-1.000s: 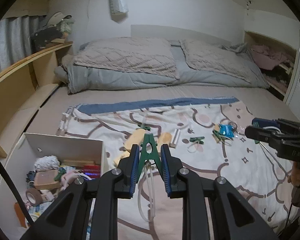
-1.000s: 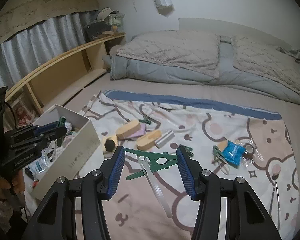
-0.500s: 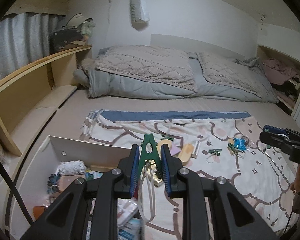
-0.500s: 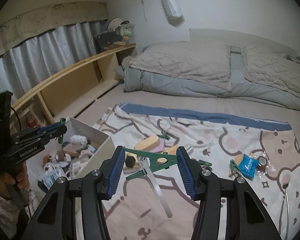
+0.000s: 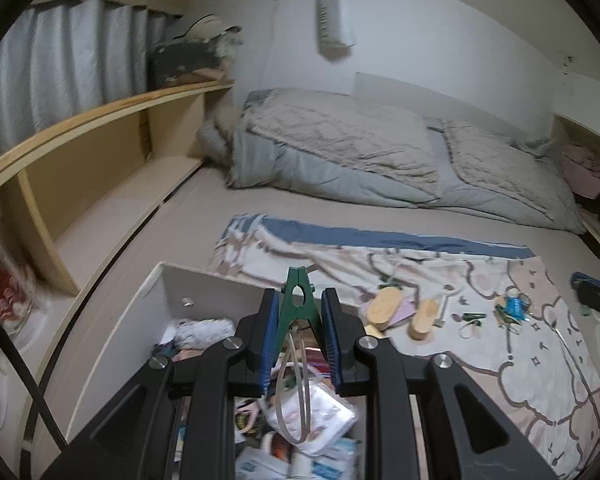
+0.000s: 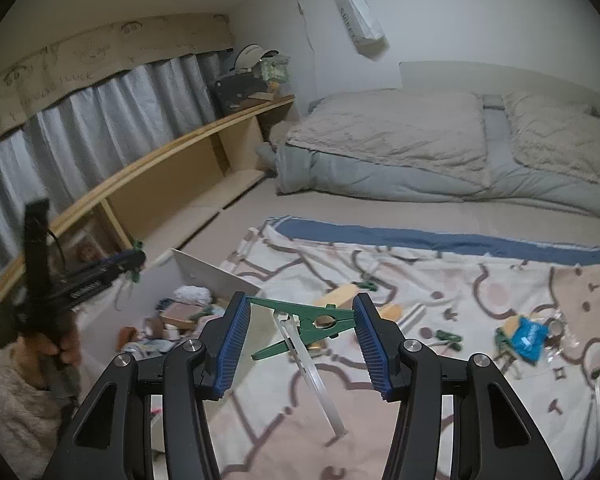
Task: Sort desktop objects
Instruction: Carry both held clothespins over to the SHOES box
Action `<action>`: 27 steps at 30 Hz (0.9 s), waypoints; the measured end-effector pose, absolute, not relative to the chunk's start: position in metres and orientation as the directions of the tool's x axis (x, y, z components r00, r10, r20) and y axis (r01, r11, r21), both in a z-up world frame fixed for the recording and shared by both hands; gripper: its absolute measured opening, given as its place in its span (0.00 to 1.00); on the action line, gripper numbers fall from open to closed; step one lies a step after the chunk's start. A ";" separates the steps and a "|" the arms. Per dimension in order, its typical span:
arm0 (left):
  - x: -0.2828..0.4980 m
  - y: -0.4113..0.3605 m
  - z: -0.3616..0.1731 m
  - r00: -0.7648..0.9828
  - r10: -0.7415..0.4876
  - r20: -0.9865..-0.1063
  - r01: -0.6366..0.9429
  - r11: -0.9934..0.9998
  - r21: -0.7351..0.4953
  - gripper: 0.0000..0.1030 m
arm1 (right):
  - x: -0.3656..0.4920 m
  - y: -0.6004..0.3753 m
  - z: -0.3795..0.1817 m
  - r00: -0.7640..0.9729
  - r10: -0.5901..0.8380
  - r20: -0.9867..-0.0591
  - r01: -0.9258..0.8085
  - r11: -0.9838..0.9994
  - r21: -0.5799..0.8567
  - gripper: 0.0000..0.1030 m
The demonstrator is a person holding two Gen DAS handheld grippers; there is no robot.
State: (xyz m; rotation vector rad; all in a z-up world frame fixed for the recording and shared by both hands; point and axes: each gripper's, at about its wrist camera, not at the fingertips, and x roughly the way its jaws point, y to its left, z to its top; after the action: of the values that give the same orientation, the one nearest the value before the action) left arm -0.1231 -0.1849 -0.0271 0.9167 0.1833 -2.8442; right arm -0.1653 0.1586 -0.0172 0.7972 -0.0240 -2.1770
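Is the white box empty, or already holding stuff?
Holding stuff. The white box shows a jumble inside: a whitish fluffy bundle, packets and other small items, seen in both wrist views.

Dim, flat indoor light with soft shadows and no glare. Both fisheye views bend strongly toward dark round corners. Motion blur smears the box contents [image 5: 300, 432] and the curtain [image 5: 60, 52].

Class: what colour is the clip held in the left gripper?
Green clip; left wrist view shows it best.
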 end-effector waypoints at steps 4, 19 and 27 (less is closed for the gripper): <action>-0.124 -0.201 -0.037 -0.782 -0.120 -0.611 0.210 -0.975 -0.077 0.21 | -0.159 0.149 -0.014 -0.457 -0.716 -0.528 0.706 -0.653 0.274 0.52; -0.142 -0.240 -0.114 -0.616 -0.048 -0.786 0.242 -0.961 -0.131 0.21 | -0.139 0.111 -0.028 -0.368 -0.726 -0.582 0.753 -0.599 0.271 0.52; -0.148 -0.238 -0.124 -0.575 0.000 -0.818 0.230 -0.960 -0.162 0.22 | -0.126 0.085 -0.034 -0.322 -0.738 -0.593 0.783 -0.559 0.271 0.52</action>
State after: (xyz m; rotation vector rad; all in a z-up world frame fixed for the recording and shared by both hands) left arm -0.1485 -0.2381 -0.1243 1.3768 0.3805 -2.6504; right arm -0.1264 0.0848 -0.0335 0.8492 0.0802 -1.9922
